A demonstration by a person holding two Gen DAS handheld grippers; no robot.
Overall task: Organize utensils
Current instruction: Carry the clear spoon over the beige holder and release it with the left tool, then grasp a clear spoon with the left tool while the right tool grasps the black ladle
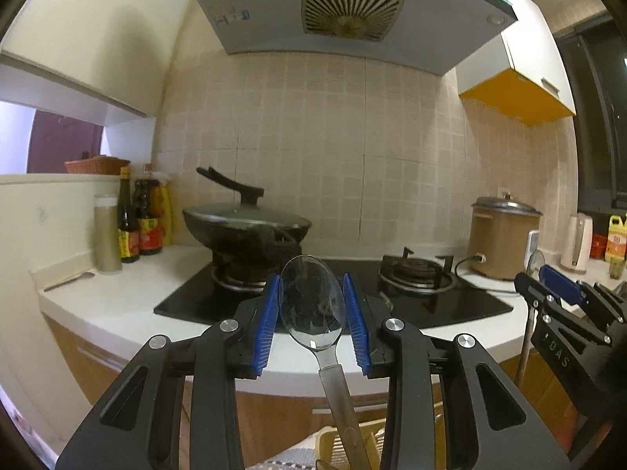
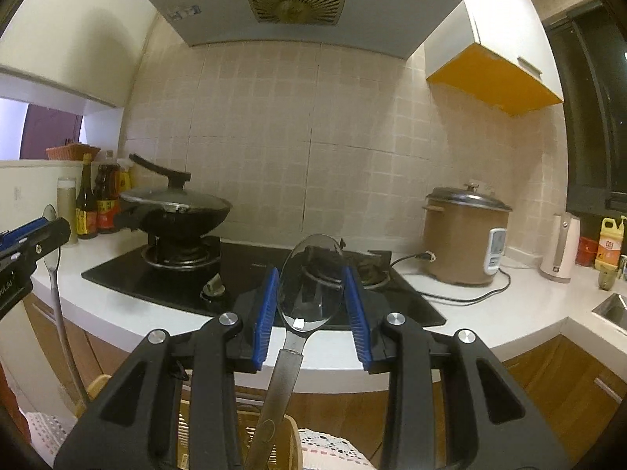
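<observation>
Spoons are the things here, one in each claw. In the left wrist view, the left claw (image 1: 312, 311) is clamped on a shiny metal spoon (image 1: 312, 305). The round bowl of the spoon sits between the two blue pads (image 1: 267, 327) in the middle of the frame, and its handle runs down to the bottom edge. The right claw (image 1: 558, 282) shows at the right edge of this view, with the second spoon's handle hanging below it.

In the right wrist view, the right claw (image 2: 311, 293) grips another spoon (image 2: 309, 286) the same way, bowl up between the blue pads (image 2: 264, 323), handle going down to the bottom middle. The left claw (image 2: 27, 235) pokes in at the left edge, holding its spoon (image 2: 53, 243) with the long handle hanging down.

Behind both claws is a white worktop (image 1: 117, 305) with a black stove (image 1: 450, 305) set in it. A black wok with a lid (image 1: 245, 223) sits on the left burner. Dark sauce bottles (image 1: 137, 227) stand at the left of the frame. A brown rice cooker (image 2: 466, 235) stands at the right, with its cord lying on the worktop. A small spoon (image 1: 70, 280) lies on the worktop at the far left. A pale slotted basket (image 2: 270, 446) shows at the bottom edge, below the handle.
</observation>
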